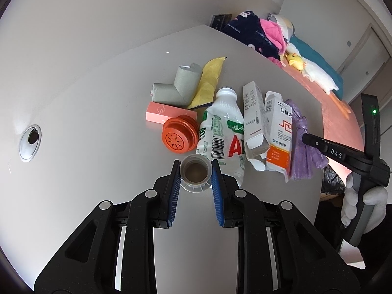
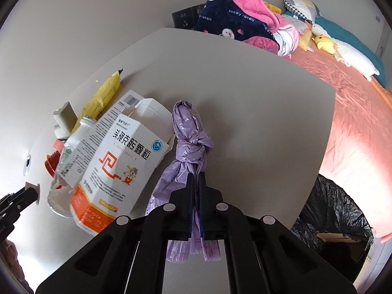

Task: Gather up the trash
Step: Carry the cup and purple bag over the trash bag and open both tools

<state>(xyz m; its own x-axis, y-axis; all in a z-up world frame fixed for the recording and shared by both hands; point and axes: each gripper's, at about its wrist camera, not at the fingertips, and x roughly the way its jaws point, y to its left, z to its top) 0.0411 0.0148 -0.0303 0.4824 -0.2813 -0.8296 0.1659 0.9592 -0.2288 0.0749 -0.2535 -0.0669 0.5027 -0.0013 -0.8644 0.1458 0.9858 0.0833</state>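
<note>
A pile of trash lies on the white table (image 1: 85, 98). My left gripper (image 1: 195, 171) is shut on a small clear plastic cup (image 1: 195, 172) with brown residue, in front of a white drink bottle (image 1: 220, 132). My right gripper (image 2: 195, 178) is shut on a knotted purple plastic bag (image 2: 189, 132), which also shows in the left wrist view (image 1: 300, 147). Beside the bag lies an orange-and-white medicine box (image 2: 115, 169). An orange ribbed lid (image 1: 178, 137), a pink box (image 1: 169, 114), a grey cardboard piece (image 1: 176, 88), a yellow wrapper (image 1: 208, 80) and a white carton (image 1: 254, 120) lie around the bottle.
A bin lined with a black bag (image 2: 335, 223) stands below the table's right edge. A bed with a pink sheet (image 2: 355, 122), blankets (image 2: 235, 17) and plush toys lies beyond. A cable hole (image 1: 30, 142) sits in the table at the left.
</note>
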